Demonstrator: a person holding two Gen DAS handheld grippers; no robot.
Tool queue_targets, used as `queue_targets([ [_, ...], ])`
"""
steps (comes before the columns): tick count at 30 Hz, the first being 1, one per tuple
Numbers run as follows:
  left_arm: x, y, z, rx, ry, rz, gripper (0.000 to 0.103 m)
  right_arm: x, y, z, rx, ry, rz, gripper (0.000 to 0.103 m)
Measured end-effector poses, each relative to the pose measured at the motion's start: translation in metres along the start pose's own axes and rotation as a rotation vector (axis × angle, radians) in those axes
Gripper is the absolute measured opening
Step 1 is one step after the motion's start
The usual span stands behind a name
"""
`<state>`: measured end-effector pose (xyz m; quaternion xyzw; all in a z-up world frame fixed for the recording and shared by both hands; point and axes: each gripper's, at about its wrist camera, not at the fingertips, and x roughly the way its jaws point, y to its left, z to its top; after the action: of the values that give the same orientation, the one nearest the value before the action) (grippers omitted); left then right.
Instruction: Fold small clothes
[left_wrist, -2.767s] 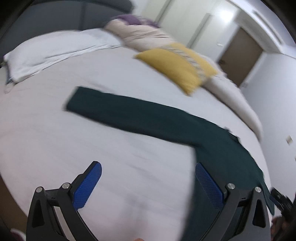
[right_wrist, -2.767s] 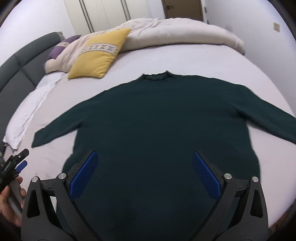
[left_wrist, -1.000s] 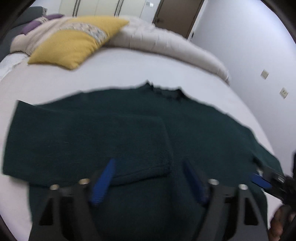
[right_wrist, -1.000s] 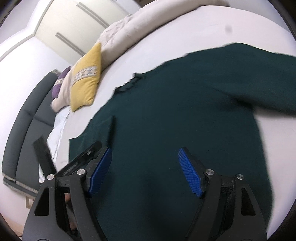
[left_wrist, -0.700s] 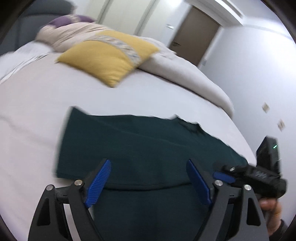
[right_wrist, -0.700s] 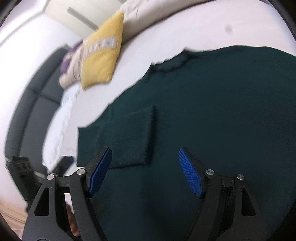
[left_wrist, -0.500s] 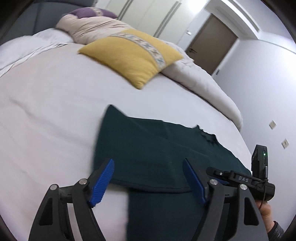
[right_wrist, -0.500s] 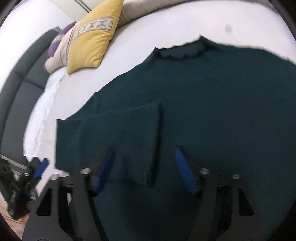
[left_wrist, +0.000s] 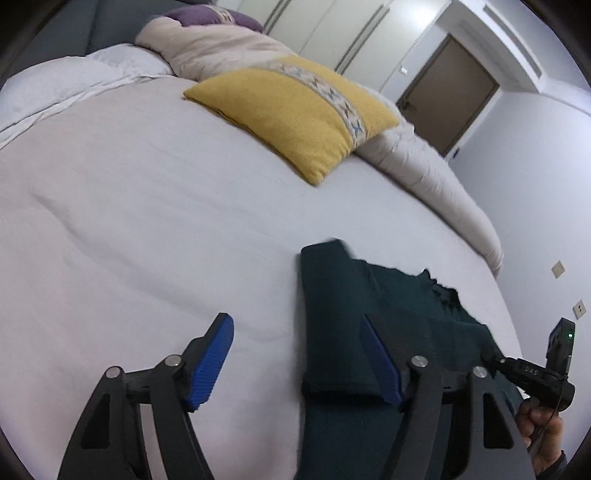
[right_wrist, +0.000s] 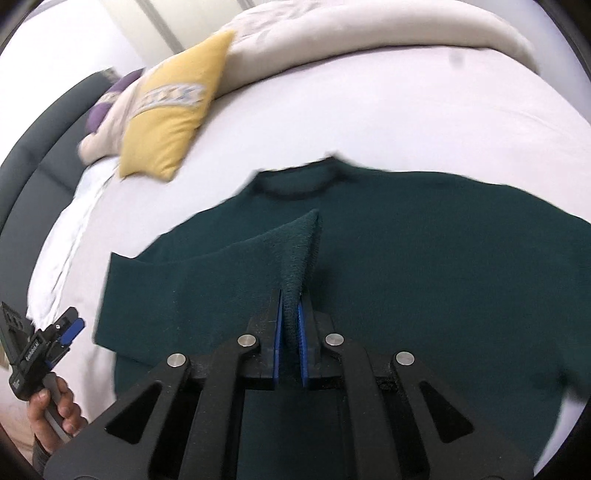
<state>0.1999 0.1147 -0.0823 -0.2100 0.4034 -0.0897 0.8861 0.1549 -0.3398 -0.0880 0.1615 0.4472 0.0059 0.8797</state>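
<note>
green sleeve (right_wrist: 291, 254) in right jaws

One dark green sweater (right_wrist: 424, 258) lies on one bed (left_wrist: 129, 221), with one sleeve (right_wrist: 207, 280) folded across its front. On the bed there are also one yellow cushion (left_wrist: 295, 110), one beige duvet (left_wrist: 424, 166), one purple pillow (left_wrist: 210, 16) and one white pillow (left_wrist: 74, 77). Two tools are in view, the left tool (left_wrist: 295, 360) and the right tool (right_wrist: 290, 321), each carrying two blue pads, and each is gripped by one hand: the left hand (right_wrist: 55, 406) and the right hand (left_wrist: 543, 432); behind the bed stands one brown door (left_wrist: 447, 92).
</note>
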Motion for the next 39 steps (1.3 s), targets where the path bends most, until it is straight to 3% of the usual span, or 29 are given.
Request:
queue_targets([
  [7, 0.058, -0.028, 0.013, 0.111, 0.085, 0.104, 0.067, -0.006, -0.044, -0.006, 0.035, 0.011, -0.022, 0.006],
  [9, 0.077, -0.033, 0.015, 0.147, 0.117, 0.133, 0.054, -0.006, -0.048, -0.013, 0.044, 0.009, -0.018, 0.006],
  [10, 0.083, -0.035, 0.014, 0.164, 0.131, 0.141, 0.043, -0.006, -0.052, -0.014, 0.050, 0.013, -0.019, 0.006],
  [16, 0.102, -0.047, 0.012, 0.240, 0.152, 0.183, 0.019, 0.008, -0.056, -0.016, 0.069, 0.003, -0.035, 0.006],
  [22, 0.098, -0.043, 0.004, 0.219, 0.108, 0.182, 0.017, -0.003, -0.047, -0.007, 0.063, -0.041, -0.049, 0.005],
  [29, 0.098, -0.043, -0.002, 0.223, 0.068, 0.186, 0.018, 0.016, -0.059, -0.007, 0.083, -0.010, -0.092, 0.005],
  [33, 0.098, -0.042, -0.003, 0.222, 0.065, 0.187, 0.018, 0.002, -0.047, -0.005, 0.042, -0.053, -0.089, 0.005],
  [36, 0.099, -0.045, -0.004, 0.238, 0.062, 0.202, 0.019, 0.024, -0.059, -0.008, 0.064, 0.016, -0.108, 0.005],
  [39, 0.100, -0.045, -0.003, 0.242, 0.069, 0.204, 0.019, 0.023, -0.061, -0.014, 0.041, -0.024, -0.093, 0.007],
])
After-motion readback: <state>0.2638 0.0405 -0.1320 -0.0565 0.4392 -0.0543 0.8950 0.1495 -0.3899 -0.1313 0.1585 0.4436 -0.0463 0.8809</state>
